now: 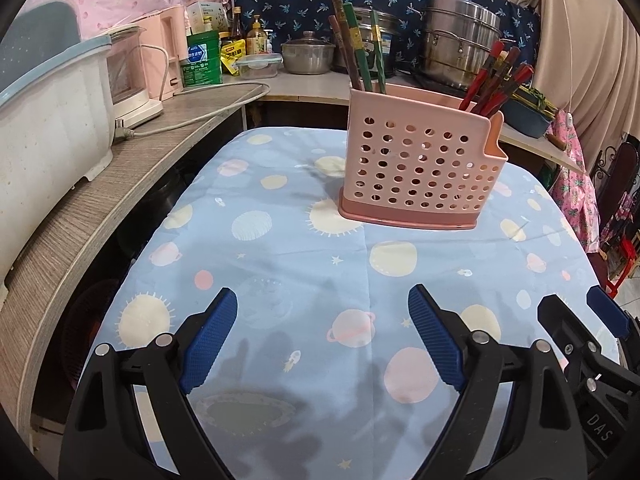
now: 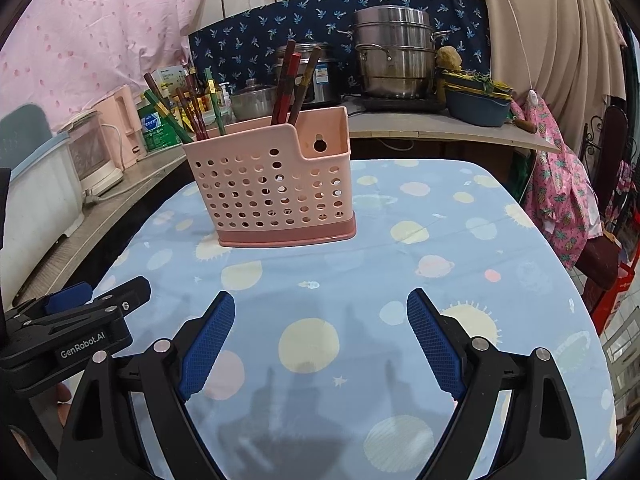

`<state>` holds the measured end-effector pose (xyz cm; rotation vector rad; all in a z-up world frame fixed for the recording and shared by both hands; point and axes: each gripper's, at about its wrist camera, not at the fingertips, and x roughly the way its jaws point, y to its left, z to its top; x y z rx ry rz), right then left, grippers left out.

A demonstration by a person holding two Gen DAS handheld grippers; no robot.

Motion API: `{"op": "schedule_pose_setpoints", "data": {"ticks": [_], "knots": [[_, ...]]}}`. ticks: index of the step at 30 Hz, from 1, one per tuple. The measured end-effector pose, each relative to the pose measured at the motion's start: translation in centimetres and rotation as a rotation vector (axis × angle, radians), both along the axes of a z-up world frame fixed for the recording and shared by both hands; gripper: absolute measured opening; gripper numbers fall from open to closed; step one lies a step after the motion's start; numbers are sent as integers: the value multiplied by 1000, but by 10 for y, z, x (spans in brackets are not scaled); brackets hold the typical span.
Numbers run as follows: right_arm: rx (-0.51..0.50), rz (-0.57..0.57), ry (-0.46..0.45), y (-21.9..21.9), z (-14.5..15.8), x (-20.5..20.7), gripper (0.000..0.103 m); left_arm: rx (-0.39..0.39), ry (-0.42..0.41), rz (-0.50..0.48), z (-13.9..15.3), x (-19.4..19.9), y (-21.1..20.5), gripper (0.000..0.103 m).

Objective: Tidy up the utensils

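Observation:
A pink perforated utensil holder (image 1: 420,168) stands on the table with the blue planet-print cloth (image 1: 312,280); it also shows in the right wrist view (image 2: 276,184). Green and brown chopsticks (image 1: 360,48) stand in its left compartment, red-brown chopsticks (image 1: 500,80) in its right one; the right wrist view shows the green set (image 2: 184,112) and the red-brown set (image 2: 292,84). My left gripper (image 1: 323,310) is open and empty above the cloth, short of the holder. My right gripper (image 2: 321,310) is open and empty, also short of the holder.
A grey counter (image 1: 120,168) runs along the left with a white tub (image 1: 52,120), a pink appliance (image 1: 136,76) and a cable. Steel pots (image 2: 394,56) and jars stand on the back counter. The right gripper shows at the left view's right edge (image 1: 580,340).

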<state>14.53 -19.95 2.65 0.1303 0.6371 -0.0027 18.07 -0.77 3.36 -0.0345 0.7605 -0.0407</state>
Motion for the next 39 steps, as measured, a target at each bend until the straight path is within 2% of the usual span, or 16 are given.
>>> {"op": "schedule_pose_setpoints", "data": {"ticks": [6, 8, 12, 22, 39], "knots": [[-6, 3, -3, 0, 2, 2, 84, 17, -19, -7, 4, -1, -4, 84], [-7, 2, -5, 1, 2, 2, 84, 28, -26, -10, 6, -1, -6, 90], [-8, 3, -7, 1, 4, 3, 84, 55, -47, -11, 9, -3, -11, 92], [-8, 4, -4, 0, 5, 5, 84, 69, -41, -24, 10, 1, -15, 96], [-13, 6, 0, -1, 2, 7, 84, 75, -45, -9, 9, 3, -17, 96]]}}
